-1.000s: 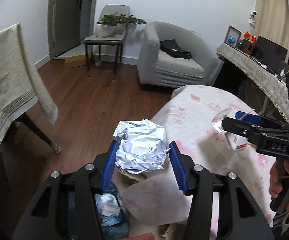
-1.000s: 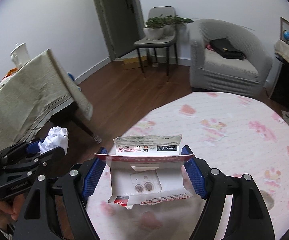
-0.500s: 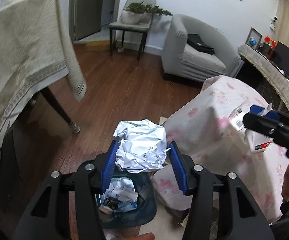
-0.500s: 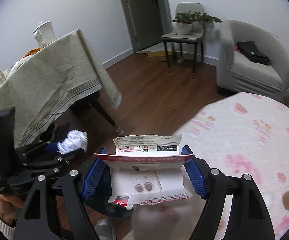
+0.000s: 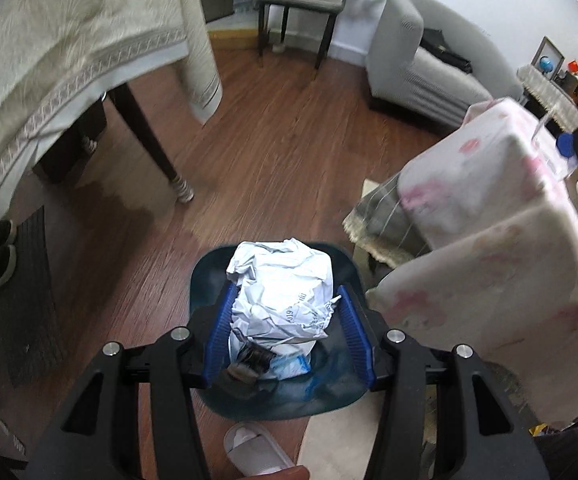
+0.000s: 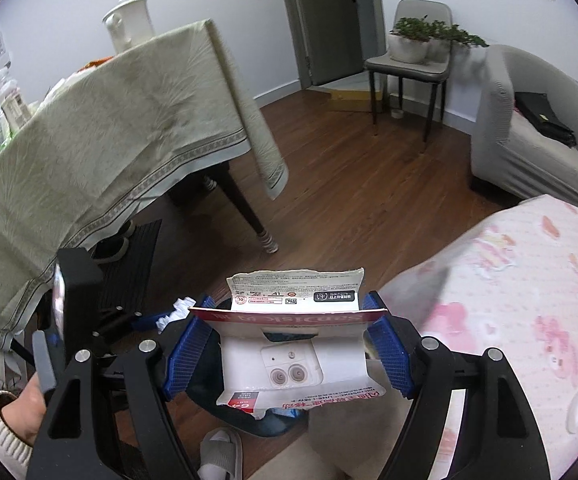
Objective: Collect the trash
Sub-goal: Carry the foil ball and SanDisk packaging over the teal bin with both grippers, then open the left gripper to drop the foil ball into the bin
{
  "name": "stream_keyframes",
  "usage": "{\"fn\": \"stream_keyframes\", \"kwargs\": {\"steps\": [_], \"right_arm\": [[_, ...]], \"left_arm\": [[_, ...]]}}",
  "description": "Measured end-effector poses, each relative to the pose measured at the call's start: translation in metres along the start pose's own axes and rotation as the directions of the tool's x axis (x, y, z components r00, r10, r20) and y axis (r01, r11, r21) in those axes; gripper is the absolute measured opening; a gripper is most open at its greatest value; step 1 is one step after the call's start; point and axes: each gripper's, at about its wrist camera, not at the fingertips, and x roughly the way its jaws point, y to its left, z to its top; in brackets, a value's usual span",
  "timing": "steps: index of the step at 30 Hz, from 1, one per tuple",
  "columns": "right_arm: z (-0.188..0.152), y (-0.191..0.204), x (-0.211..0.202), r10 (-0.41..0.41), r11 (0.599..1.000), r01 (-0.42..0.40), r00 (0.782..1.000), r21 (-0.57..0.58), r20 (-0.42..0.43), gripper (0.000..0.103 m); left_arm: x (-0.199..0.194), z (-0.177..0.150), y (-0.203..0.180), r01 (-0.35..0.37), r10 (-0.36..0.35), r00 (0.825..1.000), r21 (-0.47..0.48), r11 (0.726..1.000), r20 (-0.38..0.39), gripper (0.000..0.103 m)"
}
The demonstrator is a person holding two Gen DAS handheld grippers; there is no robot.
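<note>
Two pieces of trash hang over the blue bin [image 5: 209, 284]: the left gripper [image 5: 285, 328], clamped on crumpled paper [image 5: 281, 292], sits directly above it, while the right gripper [image 6: 289, 344], grasping torn card packaging [image 6: 297, 344], hovers beside its rim.

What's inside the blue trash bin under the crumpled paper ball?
The blue trash bin on the floor already holds some trash: a whitish-blue wrapper and something dark and round. The crumpled paper ball, clamped in the left gripper, hides much of the rest.
</note>
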Motion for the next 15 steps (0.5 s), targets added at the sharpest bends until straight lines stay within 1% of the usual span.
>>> {"fn": "stream_keyframes", "kwargs": {"steps": [5,10,12,15], "right_arm": [[-0.001,0.019,0.023,0.016,1.000,-0.016,0.999,-0.019,-0.037,0.077],[-0.006,0.032,0.045,0.016,0.999,-0.020,0.996,-0.041,-0.087,0.077],[-0.008,0.037,0.053,0.014,0.999,-0.019,0.995,-0.048,-0.103,0.077],[-0.011,0.041,0.064,0.008,0.998,-0.015,0.992,-0.053,-0.128,0.077]], "left_arm": [[0.023,-0.018,0.008,-0.011,0.011,0.997,-0.007,1.000,-0.082,0.054],[0.046,-0.033,0.014,-0.028,0.029,0.987,0.011,1.000,-0.155,0.055],[0.054,-0.037,0.017,-0.039,0.039,0.982,0.006,0.999,-0.184,0.056],[0.060,-0.040,0.023,-0.039,0.037,0.980,-0.007,0.999,-0.195,0.061]]}}
